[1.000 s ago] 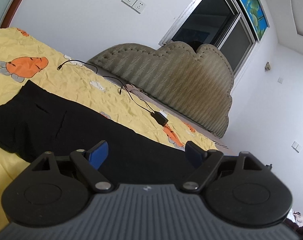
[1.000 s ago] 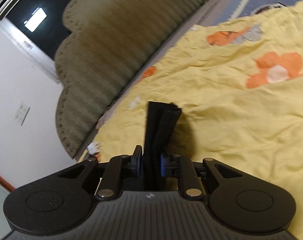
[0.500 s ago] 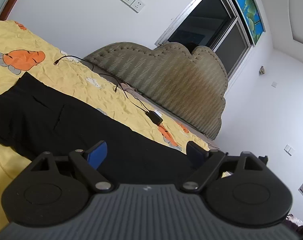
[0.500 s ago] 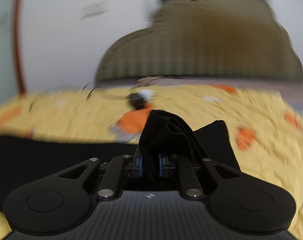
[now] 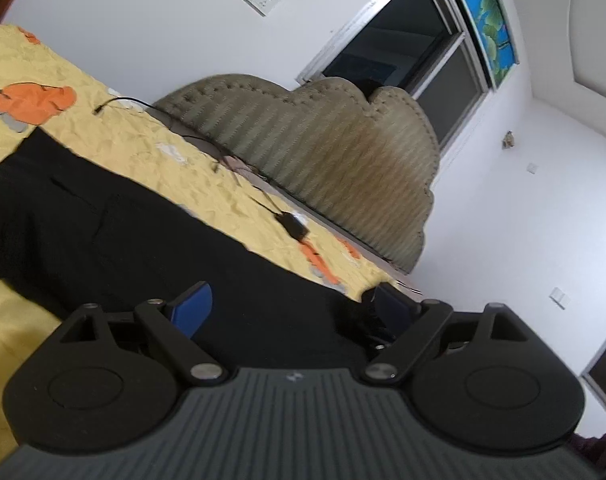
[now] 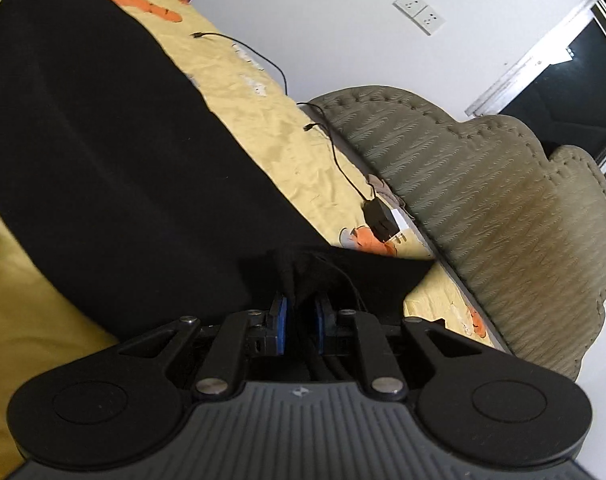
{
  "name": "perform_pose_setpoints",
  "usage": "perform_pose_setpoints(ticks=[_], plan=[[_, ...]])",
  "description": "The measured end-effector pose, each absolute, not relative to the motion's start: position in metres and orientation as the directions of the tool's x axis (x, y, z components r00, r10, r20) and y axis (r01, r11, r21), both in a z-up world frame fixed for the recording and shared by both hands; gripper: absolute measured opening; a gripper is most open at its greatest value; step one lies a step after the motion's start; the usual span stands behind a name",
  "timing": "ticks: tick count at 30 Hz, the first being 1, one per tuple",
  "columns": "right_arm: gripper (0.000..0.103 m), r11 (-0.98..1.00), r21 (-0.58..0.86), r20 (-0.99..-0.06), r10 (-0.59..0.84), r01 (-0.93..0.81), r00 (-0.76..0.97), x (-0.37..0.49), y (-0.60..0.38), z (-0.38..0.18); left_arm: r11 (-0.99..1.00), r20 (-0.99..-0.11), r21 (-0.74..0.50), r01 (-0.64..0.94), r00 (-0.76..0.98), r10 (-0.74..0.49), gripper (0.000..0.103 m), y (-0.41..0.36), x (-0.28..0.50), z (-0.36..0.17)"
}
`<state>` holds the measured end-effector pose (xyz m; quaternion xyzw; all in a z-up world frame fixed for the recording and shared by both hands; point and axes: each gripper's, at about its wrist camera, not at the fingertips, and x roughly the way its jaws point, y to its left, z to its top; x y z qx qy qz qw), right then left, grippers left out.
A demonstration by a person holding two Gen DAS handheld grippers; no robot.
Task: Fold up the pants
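Black pants (image 6: 103, 152) bunch between the pinching right hand-held gripper (image 6: 301, 320) — the left hand-held gripper (image 5: 291, 308) spread above them.

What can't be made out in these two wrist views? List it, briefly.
- Left wrist view: the near part of the black pants is hidden behind the left gripper body; their far end is cut off by the frame edge.
- Right wrist view: the pinched cloth's edge is hidden between the right gripper pads.
- Both views: the charger cable's far end is too small to identify.
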<state>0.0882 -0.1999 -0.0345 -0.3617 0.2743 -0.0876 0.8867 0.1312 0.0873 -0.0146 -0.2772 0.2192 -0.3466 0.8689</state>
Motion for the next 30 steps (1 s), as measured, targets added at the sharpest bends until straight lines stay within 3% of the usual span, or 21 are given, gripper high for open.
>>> perform_pose_setpoints(ticks=[6, 11, 15, 18, 23, 25, 27, 29, 30], plan=[[0.014, 0.768, -0.636, -0.434, -0.276, -0.075, 0.857, 0.075, -0.199, -0.028, 0.551, -0.151, -0.581, 0.600, 0.585, -0.797, 0.090, 0.057, 0.146, 0.025], [0.015, 0.785, -0.619, -0.365, -0.305, 0.015, 0.880, 0.040, -0.202, -0.018, 0.490, -0.104, -0.541, 0.684, 0.524, -0.845, 0.094, 0.014, 0.160, 0.049], [0.015, 0.865, -0.430, -0.312, -0.412, 0.260, 0.856, 0.017, -0.251, 0.012, 0.472, -0.140, -0.513, 0.717, 0.473, -0.870, 0.094, -0.025, 0.174, 0.049], [0.016, 0.865, -0.297, -0.383, -0.497, 0.405, 0.779, 0.028, -0.299, 0.023, 0.458, -0.182, -0.519, 0.722, 0.430, -0.884, 0.095, -0.056, 0.186, 0.041], [0.016, 0.884, -0.257, -0.451, -0.468, 0.392, 0.760, 0.066, -0.326, 0.017, 0.481, -0.314, -0.524, 0.702, 0.366, -0.876, 0.095, -0.102, 0.213, 0.019], [0.016, 0.934, -0.115, -0.521, -0.347, 0.339, 0.780, 0.085, -0.338, 0.021, 0.472, -0.338, -0.566, 0.676, 0.332, -0.881, 0.095, -0.111, 0.223, 0.006], [0.016, 0.960, 0.132, -0.555, -0.135, 0.247, 0.821, 0.101, -0.351, 0.023, 0.457, -0.356, -0.624, 0.634, 0.290, -0.888, 0.095, -0.119, 0.235, -0.008], [0.016, 0.898, 0.419, -0.441, 0.072, 0.134, 0.895, 0.107, -0.373, 0.032, 0.460, -0.375, -0.638, 0.617, 0.273, -0.886, 0.095, -0.123, 0.239, -0.020], [0.016, 0.838, 0.531, -0.383, 0.106, 0.125, 0.917, 0.106, -0.387, 0.034, 0.458, -0.378, -0.646, 0.611, 0.265, -0.887, 0.095, -0.124, 0.241, -0.024]])
